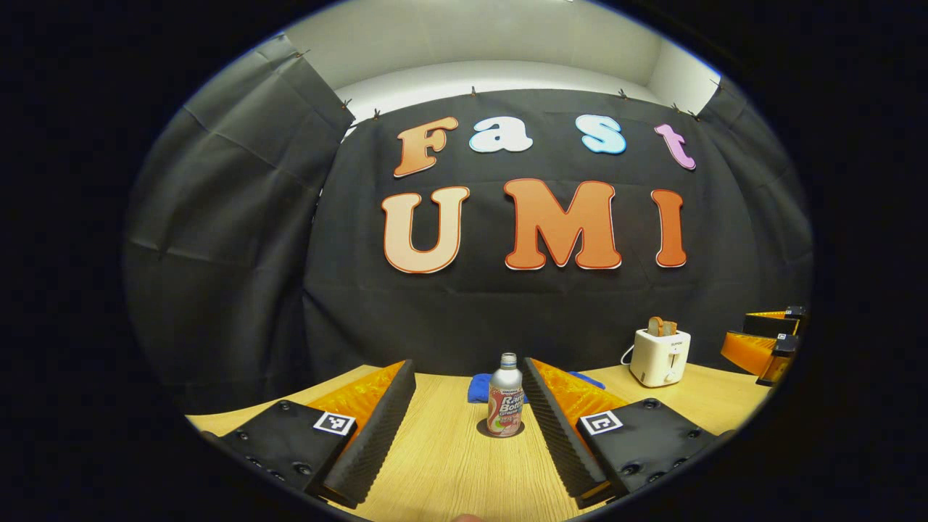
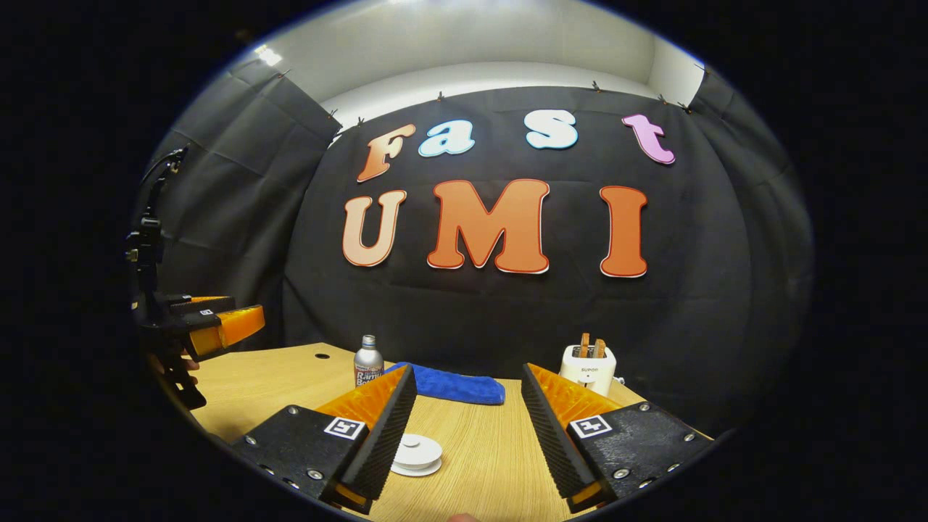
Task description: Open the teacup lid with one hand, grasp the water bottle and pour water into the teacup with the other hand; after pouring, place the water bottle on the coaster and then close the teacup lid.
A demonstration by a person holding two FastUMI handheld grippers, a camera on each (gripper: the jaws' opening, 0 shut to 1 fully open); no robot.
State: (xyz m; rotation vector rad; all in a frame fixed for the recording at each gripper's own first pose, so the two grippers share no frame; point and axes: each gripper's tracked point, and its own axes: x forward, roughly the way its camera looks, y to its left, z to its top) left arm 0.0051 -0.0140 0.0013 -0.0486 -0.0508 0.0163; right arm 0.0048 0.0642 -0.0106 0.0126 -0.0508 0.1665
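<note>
The water bottle (image 1: 505, 396) stands upright on the desk (image 1: 449, 464), on a dark round coaster (image 1: 500, 433), straight ahead of the left claw (image 1: 469, 406). That claw's two ridged black pads are spread wide apart, one on each side of the bottle and not touching it; the bottle sits just past their tips.

In the right gripper view the same bottle (image 2: 368, 361) shows farther off to the left, near the far edge of the desk (image 2: 478, 449). Nearer, a white round lid (image 2: 415, 454) with a small knob lies low on the wood just beside the inner face of the right claw's (image 2: 467, 406) left finger; whether it sits on a cup I cannot tell. The right claw is spread open too, holding nothing.

A blue cloth (image 2: 453, 388) lies folded on the desk behind the bottle, against the black wall. A white toaster (image 1: 660, 355) with bread slices in its slots stands far right. The left claw (image 2: 217, 326), orange and black, hangs above the desk's left side in the right gripper view.
</note>
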